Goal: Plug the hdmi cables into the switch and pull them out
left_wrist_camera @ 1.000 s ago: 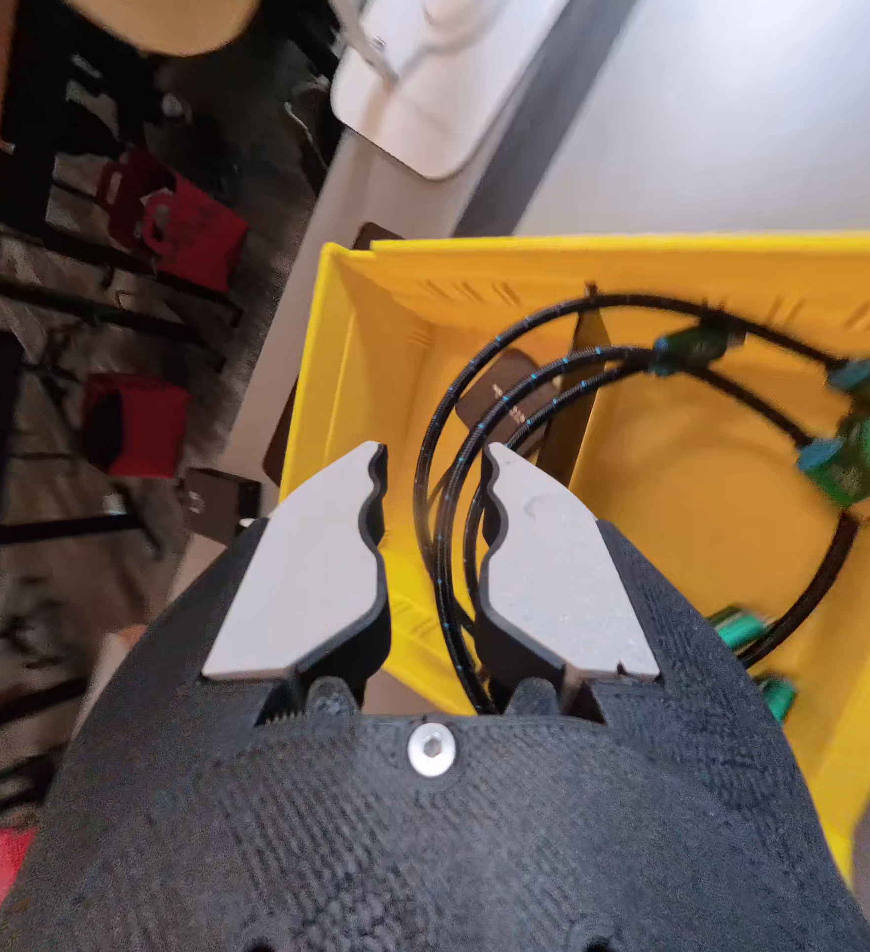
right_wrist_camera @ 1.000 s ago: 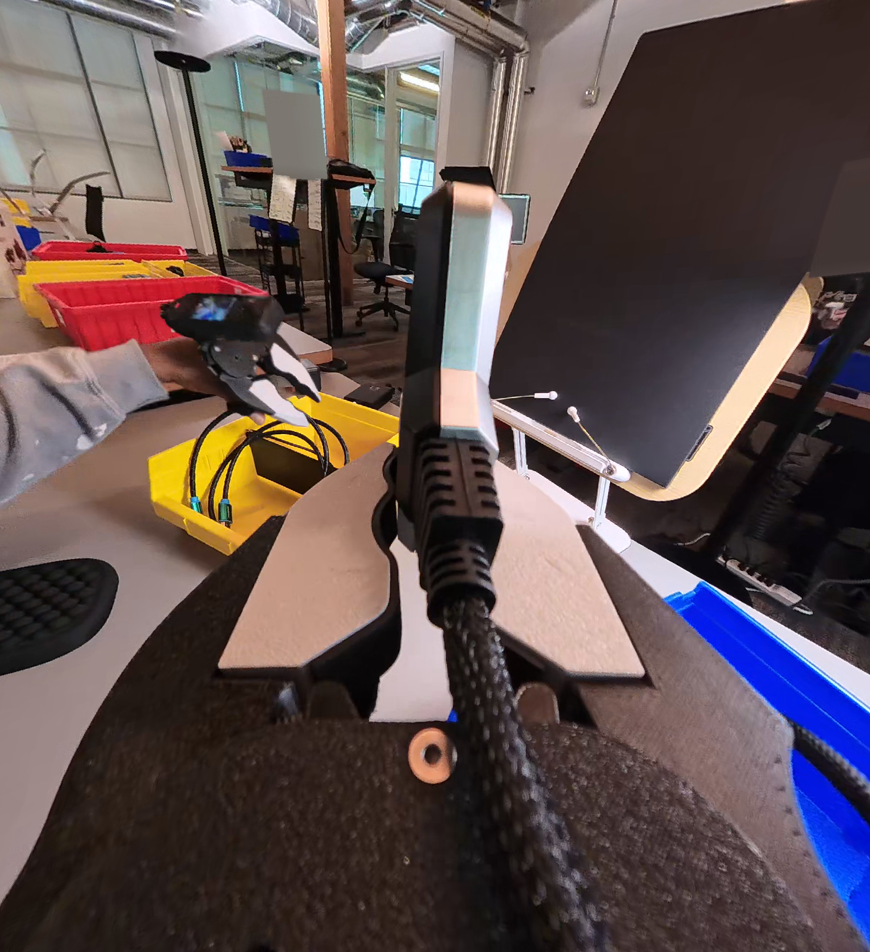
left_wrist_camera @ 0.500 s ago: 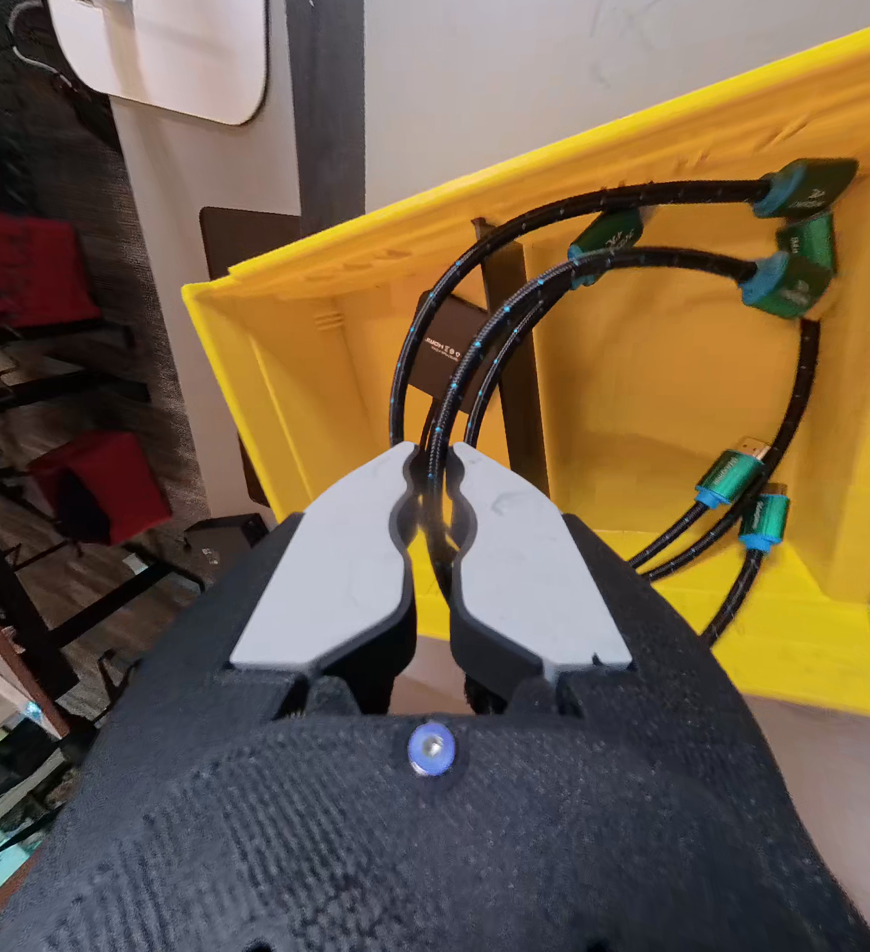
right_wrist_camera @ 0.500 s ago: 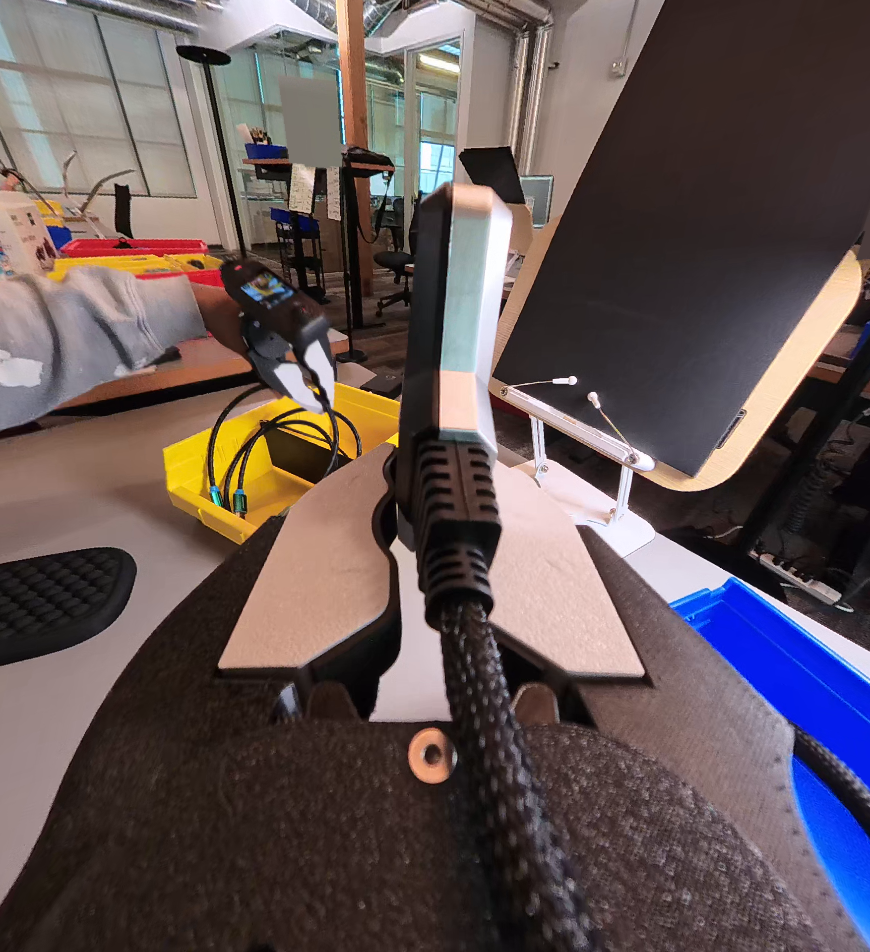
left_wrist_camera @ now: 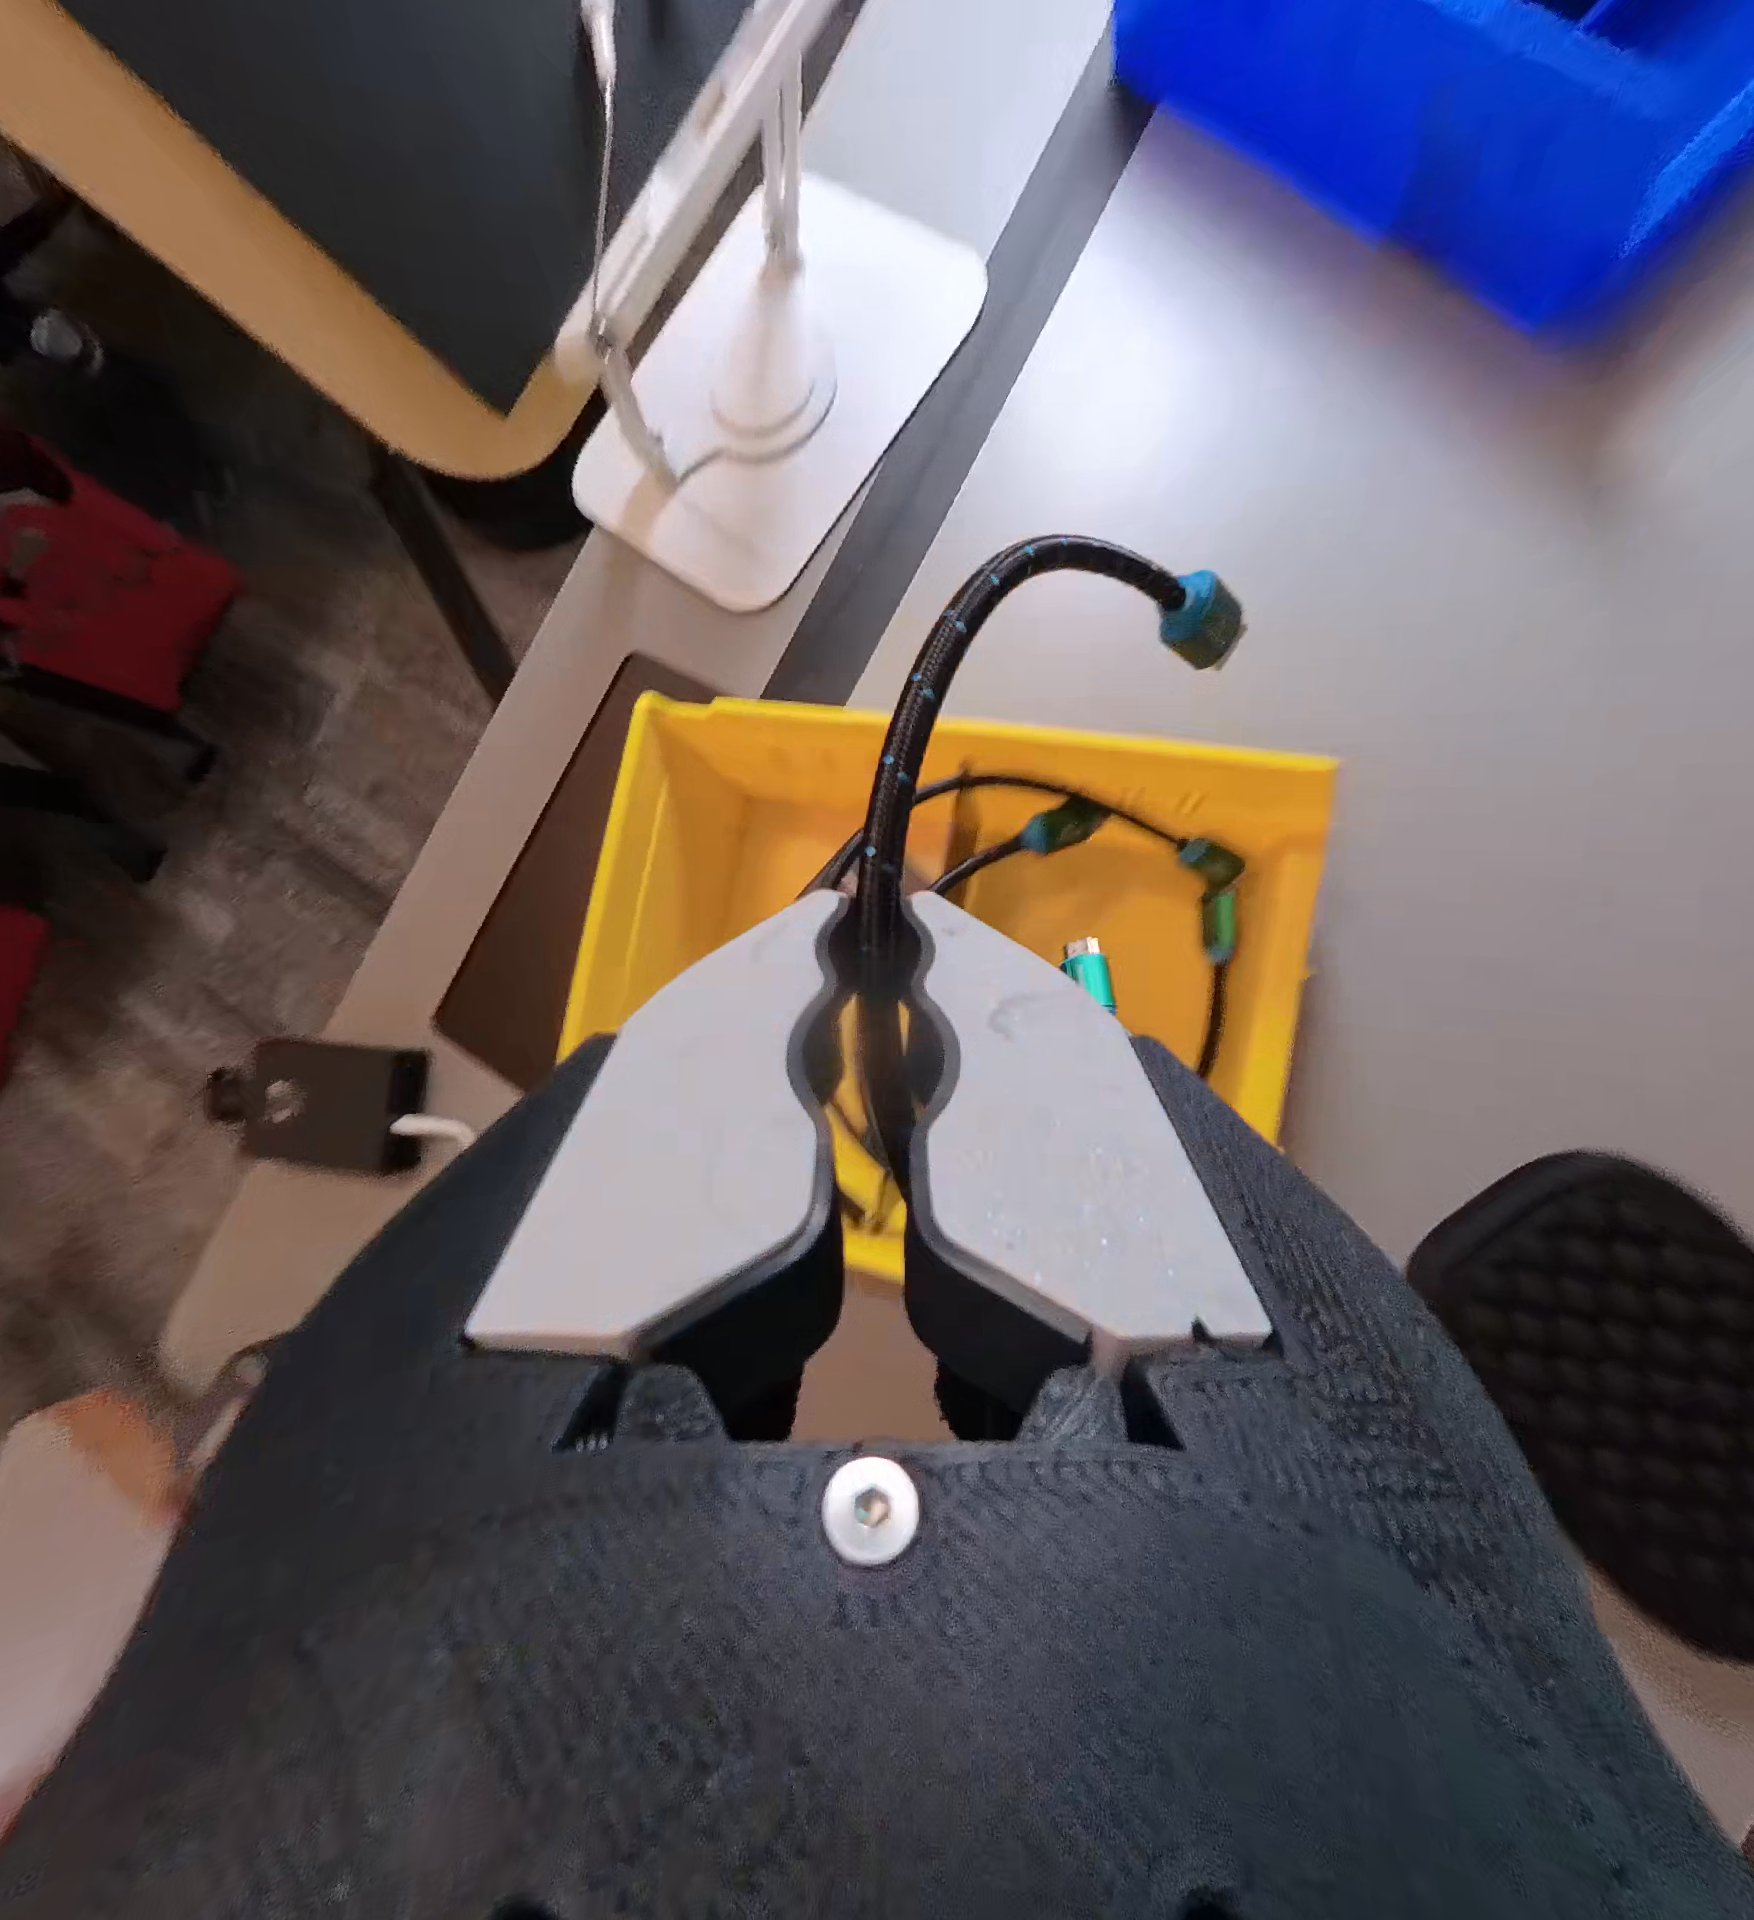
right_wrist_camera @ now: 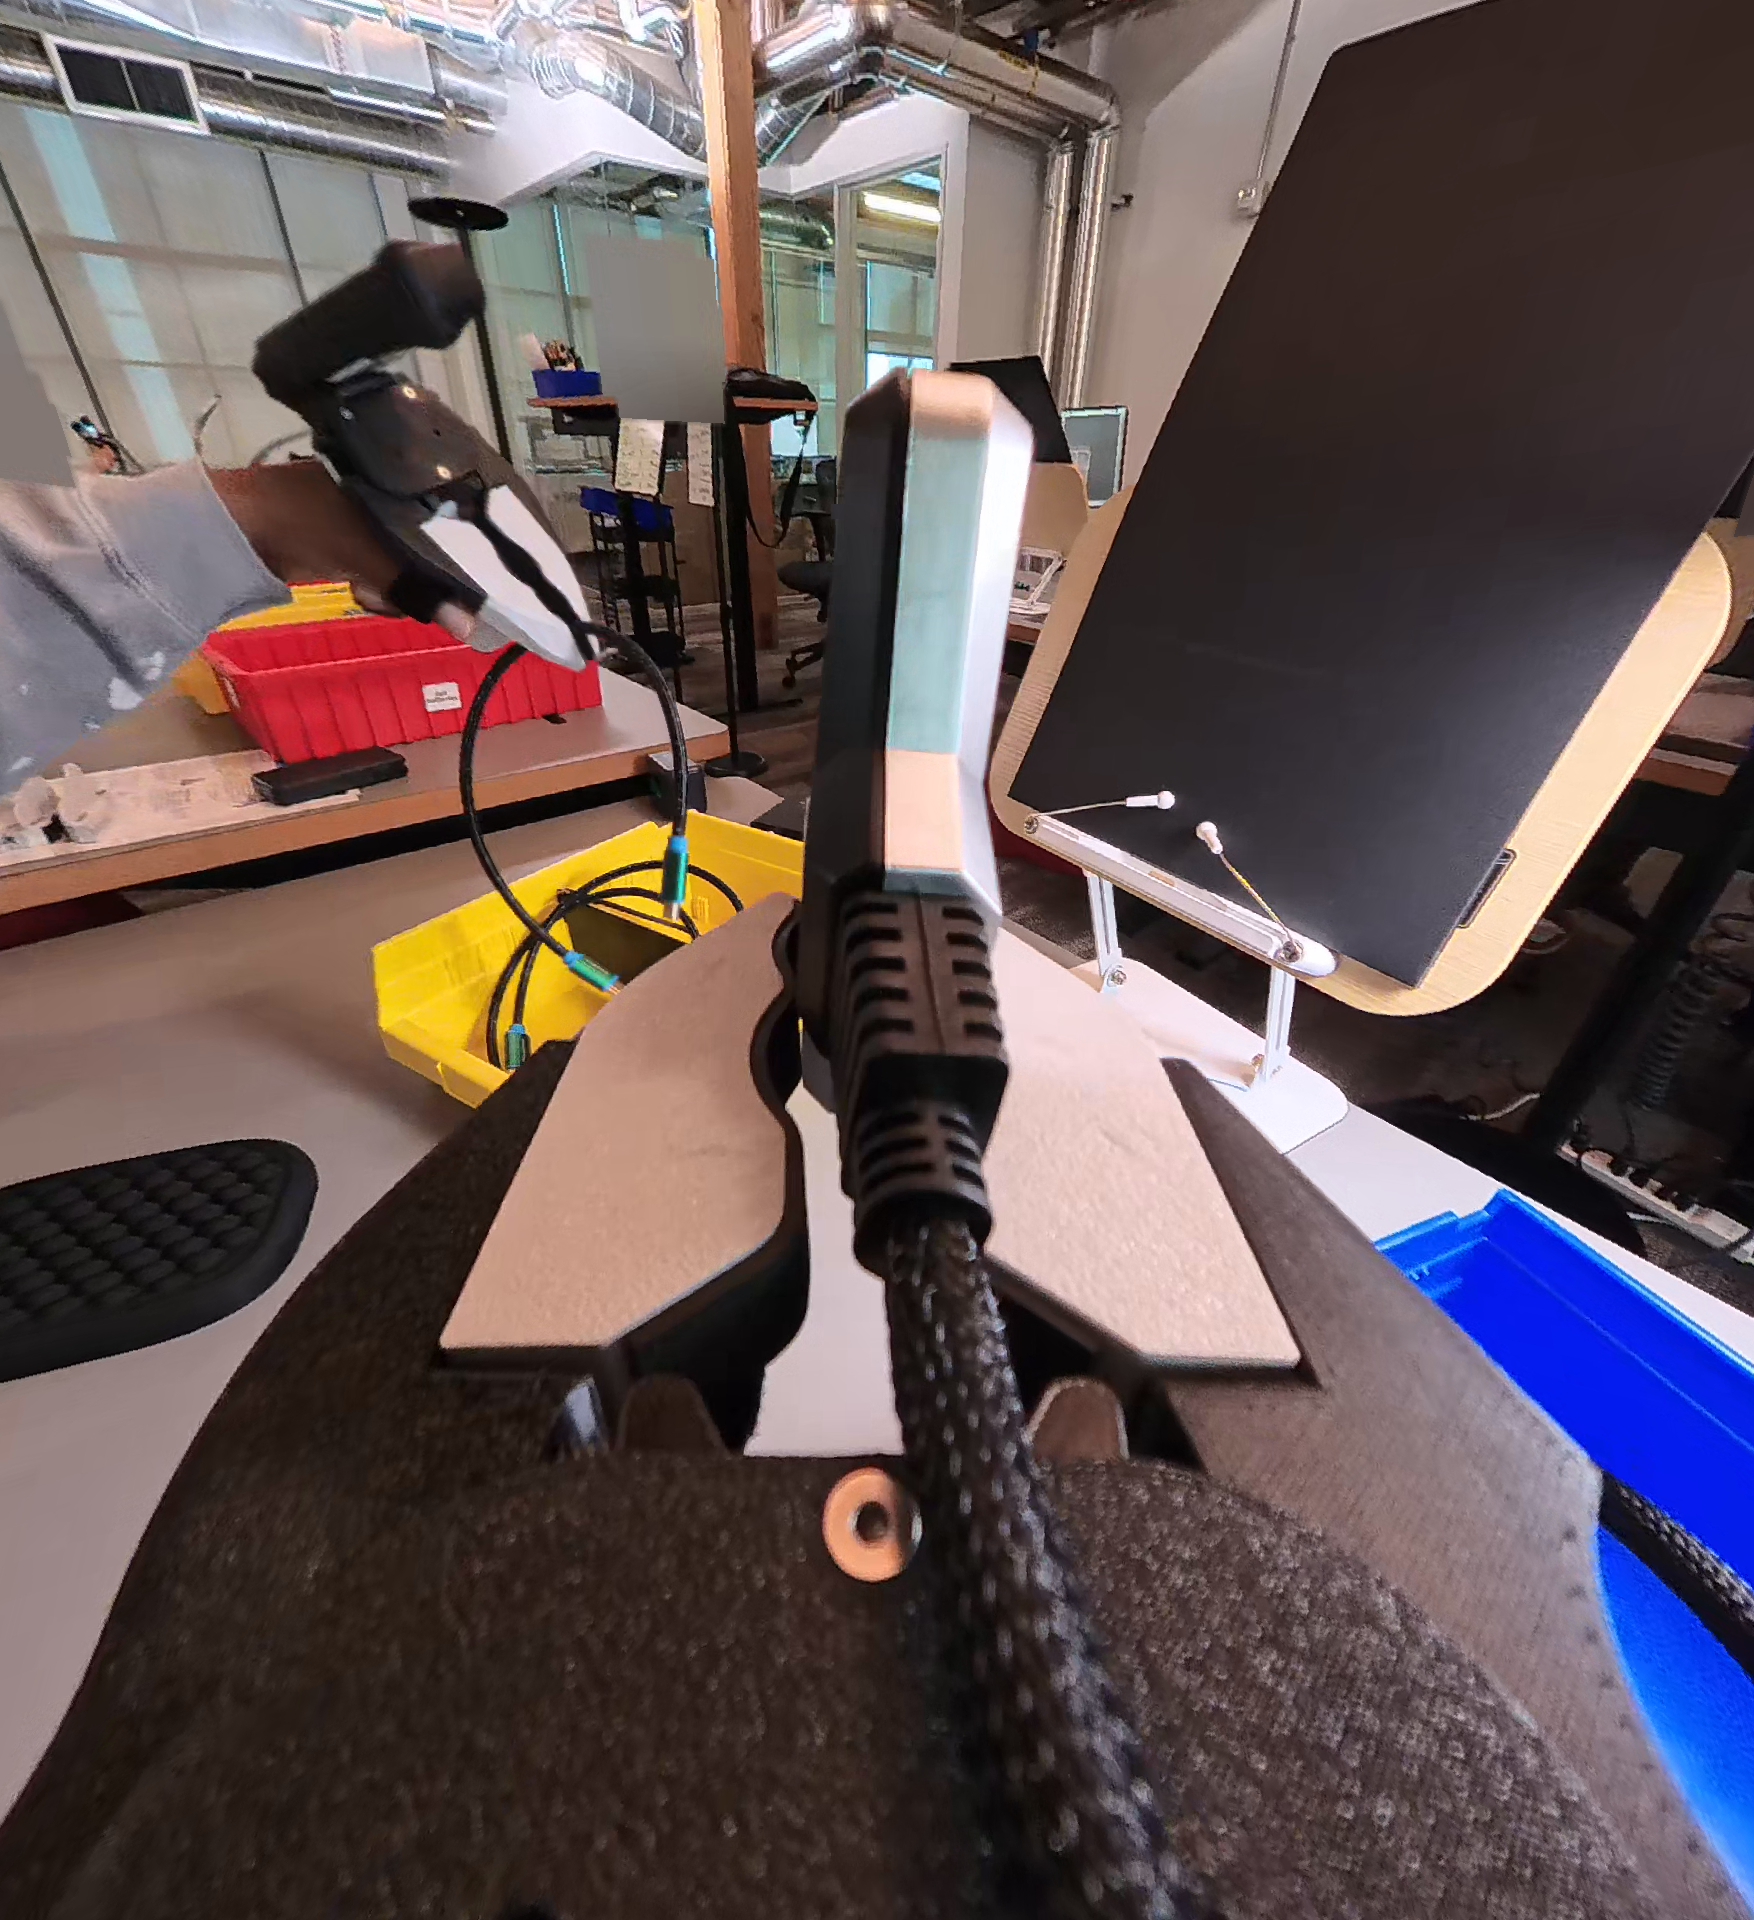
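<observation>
My left gripper (left_wrist_camera: 873, 920) is shut on a black braided HDMI cable (left_wrist_camera: 940, 644) and holds it high above the yellow bin (left_wrist_camera: 707, 831). The cable arcs forward to a green plug (left_wrist_camera: 1200, 629). More cables with green plugs (left_wrist_camera: 1060, 826) lie in the bin. In the right wrist view the left gripper (right_wrist_camera: 582, 655) hangs the cable (right_wrist_camera: 473, 790) over the bin (right_wrist_camera: 437, 966). My right gripper (right_wrist_camera: 894, 935) is shut on the HDMI switch (right_wrist_camera: 914, 644), a black and silver box held upright, its thick braided lead (right_wrist_camera: 987, 1507) running back over the gripper.
A blue bin (right_wrist_camera: 1600, 1351) lies at the right, also in the left wrist view (left_wrist_camera: 1475, 135). A black ribbed mat (right_wrist_camera: 94, 1247) lies left of me. A dark panel (right_wrist_camera: 1424, 468) stands on a white stand (left_wrist_camera: 779, 416) behind. A red bin (right_wrist_camera: 385, 686) sits on another table.
My left gripper closed on one cable in the yellow bin and lifted it well above the bin. The right gripper kept holding the switch upright.
</observation>
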A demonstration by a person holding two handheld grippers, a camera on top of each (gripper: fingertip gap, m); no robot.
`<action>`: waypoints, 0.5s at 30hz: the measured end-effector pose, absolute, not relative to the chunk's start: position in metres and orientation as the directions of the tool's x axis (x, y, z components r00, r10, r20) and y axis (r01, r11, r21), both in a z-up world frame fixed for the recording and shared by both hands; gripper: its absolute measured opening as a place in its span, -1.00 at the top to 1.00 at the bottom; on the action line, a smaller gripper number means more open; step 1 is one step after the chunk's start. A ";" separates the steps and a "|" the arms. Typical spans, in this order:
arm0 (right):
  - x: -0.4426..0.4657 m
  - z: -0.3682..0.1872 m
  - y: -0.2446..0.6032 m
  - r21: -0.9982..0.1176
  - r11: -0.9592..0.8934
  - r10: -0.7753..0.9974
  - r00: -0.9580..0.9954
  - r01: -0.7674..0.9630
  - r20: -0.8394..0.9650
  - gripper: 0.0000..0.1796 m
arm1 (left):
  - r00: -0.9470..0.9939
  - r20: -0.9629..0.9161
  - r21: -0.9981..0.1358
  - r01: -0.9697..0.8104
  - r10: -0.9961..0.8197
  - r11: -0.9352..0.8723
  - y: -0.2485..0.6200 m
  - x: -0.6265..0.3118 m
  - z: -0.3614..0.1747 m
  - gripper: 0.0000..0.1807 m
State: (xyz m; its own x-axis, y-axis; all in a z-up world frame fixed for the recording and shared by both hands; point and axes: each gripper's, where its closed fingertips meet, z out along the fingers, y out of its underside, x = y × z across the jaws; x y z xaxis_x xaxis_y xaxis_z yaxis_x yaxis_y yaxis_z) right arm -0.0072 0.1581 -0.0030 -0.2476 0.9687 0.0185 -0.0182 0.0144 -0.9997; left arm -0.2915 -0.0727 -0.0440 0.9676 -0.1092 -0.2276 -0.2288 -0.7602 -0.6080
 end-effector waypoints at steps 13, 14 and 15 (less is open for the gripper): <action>-0.014 -0.010 0.148 -0.999 -0.026 0.942 -0.335 -0.021 -0.017 0.76 | 0.979 0.200 -0.848 0.197 0.046 -0.491 -0.065 -0.271 -0.077 0.92; -0.014 -0.010 0.148 -0.999 -0.026 0.942 -0.336 -0.020 -0.018 0.76 | 0.975 0.215 -0.849 0.217 0.061 -0.481 -0.070 -0.280 -0.083 0.92; -0.014 -0.011 0.149 -0.999 -0.027 0.941 -0.337 -0.020 -0.019 0.76 | 0.971 0.222 -0.844 0.237 0.090 -0.481 -0.076 -0.290 -0.091 0.92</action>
